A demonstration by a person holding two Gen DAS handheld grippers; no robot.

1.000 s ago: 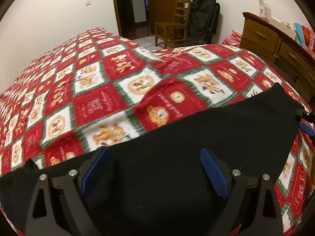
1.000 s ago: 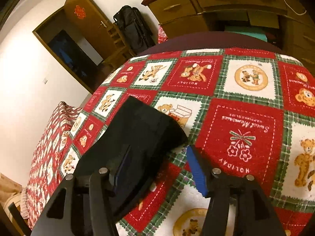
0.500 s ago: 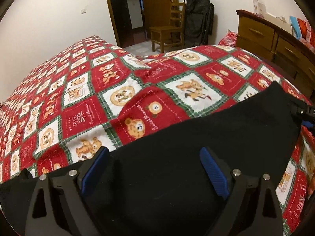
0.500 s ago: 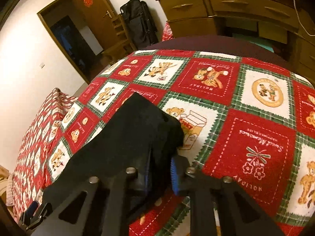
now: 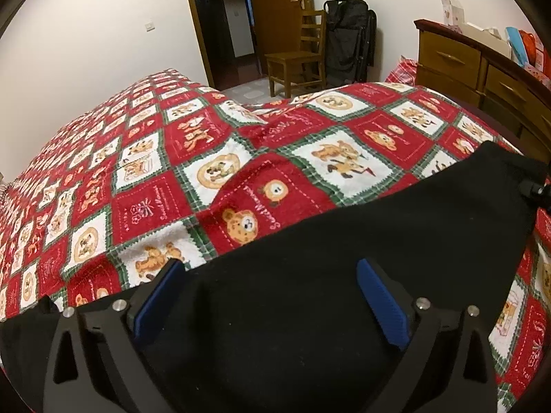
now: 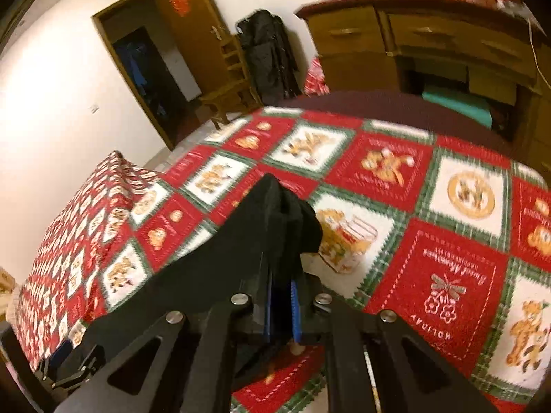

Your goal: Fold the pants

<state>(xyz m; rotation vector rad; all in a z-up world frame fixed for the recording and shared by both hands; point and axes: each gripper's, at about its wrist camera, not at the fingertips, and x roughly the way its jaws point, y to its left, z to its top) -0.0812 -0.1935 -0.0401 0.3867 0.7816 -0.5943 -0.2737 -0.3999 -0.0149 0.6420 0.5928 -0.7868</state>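
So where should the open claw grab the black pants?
Probably the pants' far edge, just beyond the left claw. It lies flat on the blanket, so come down over it from the near side. The right claw already pinches the other end.

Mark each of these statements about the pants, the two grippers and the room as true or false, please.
1. The pants are black. True.
2. The right gripper has cloth of the pants between its pads, jaws closing. True.
3. The left gripper is clamped shut on the pants. False: its jaws are opening, wide apart over the cloth.
4. The blanket is plain blue. False: red, white and green squares with bears.
5. A wooden chair stands near the door. True.
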